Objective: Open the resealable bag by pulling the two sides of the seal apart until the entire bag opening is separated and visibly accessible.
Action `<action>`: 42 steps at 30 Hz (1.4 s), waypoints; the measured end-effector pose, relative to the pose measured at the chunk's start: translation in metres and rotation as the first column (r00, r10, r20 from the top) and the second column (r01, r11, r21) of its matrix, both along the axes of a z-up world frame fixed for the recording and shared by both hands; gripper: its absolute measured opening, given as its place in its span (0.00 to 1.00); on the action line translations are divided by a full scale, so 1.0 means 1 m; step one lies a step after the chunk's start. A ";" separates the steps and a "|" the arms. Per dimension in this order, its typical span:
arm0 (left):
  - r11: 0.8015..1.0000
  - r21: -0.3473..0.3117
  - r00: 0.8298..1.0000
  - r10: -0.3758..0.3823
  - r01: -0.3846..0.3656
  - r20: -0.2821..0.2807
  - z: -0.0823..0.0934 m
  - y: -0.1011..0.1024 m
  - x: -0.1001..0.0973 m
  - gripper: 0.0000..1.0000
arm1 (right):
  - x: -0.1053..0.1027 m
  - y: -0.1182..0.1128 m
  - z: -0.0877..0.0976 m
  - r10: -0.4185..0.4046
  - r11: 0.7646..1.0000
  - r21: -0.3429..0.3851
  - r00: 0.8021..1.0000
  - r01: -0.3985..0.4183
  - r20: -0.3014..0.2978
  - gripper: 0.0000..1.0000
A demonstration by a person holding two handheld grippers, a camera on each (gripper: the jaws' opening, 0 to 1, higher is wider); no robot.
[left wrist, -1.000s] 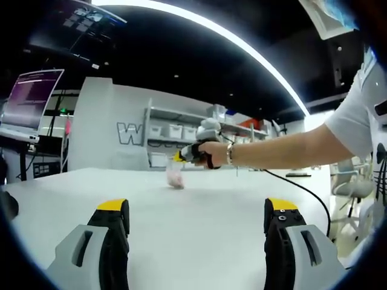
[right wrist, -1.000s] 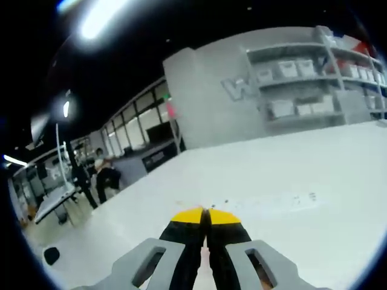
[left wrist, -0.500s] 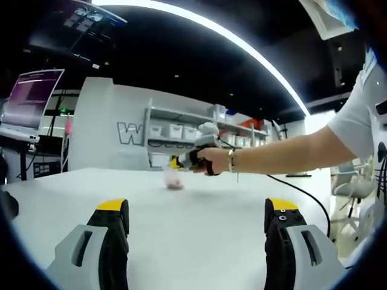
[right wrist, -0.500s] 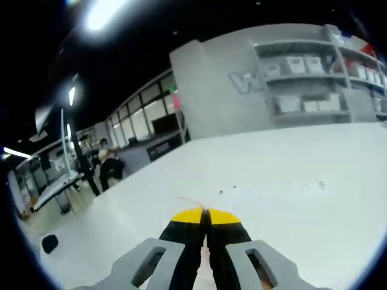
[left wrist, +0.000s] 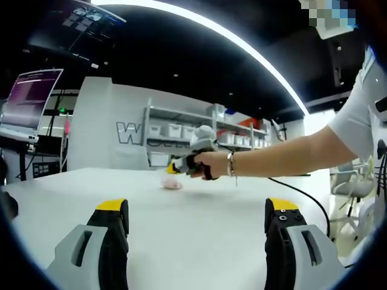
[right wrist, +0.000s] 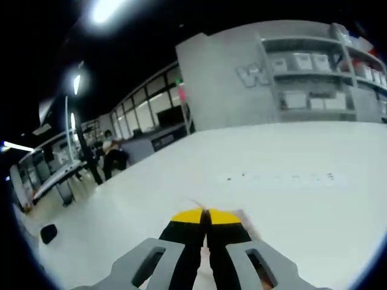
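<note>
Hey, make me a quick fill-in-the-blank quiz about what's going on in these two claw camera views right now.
1. The left claw has its jaws ____.
2. The right claw has its jaws ____.
3. The resealable bag lies on the white ____.
4. The right claw's tips are coloured ____.

Missing words: open; shut; table; yellow

White table (left wrist: 193,211), smooth top, wide, mostly bare. Small clear bag (left wrist: 172,183) w/ pinkish contents lies on it toward far side, approx centre of left gripper view. Right gripper view: faint row of small dark specks (right wrist: 278,177) on the top.
</note>
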State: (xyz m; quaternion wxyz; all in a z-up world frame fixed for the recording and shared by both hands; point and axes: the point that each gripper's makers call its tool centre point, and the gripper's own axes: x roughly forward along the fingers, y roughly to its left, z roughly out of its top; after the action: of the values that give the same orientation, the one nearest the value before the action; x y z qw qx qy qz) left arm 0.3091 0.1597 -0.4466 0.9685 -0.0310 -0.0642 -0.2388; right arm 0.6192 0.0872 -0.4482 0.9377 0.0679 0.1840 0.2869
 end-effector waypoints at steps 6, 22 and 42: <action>1.000 0.001 1.000 0.000 0.000 -0.001 0.000 0.000 0.000 0.92 | 0.002 0.005 -0.005 0.019 1.000 -0.011 1.000 -0.019 -0.010 0.00; 1.000 -0.003 1.000 0.002 -0.002 0.001 0.002 0.000 0.002 0.92 | -0.023 0.018 -0.025 0.067 0.996 -0.064 0.998 -0.067 -0.009 0.00; 1.000 -0.008 1.000 0.006 -0.006 0.008 0.003 0.001 0.001 0.92 | -0.038 0.026 -0.033 0.114 0.984 -0.141 0.993 -0.107 0.041 0.13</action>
State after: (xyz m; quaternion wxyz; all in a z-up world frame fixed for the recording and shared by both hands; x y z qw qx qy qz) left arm 0.3097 0.1611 -0.4436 0.9688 -0.0336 -0.0690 -0.2356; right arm 0.5816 0.1134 -0.4813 0.9270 -0.0150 0.1840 0.3264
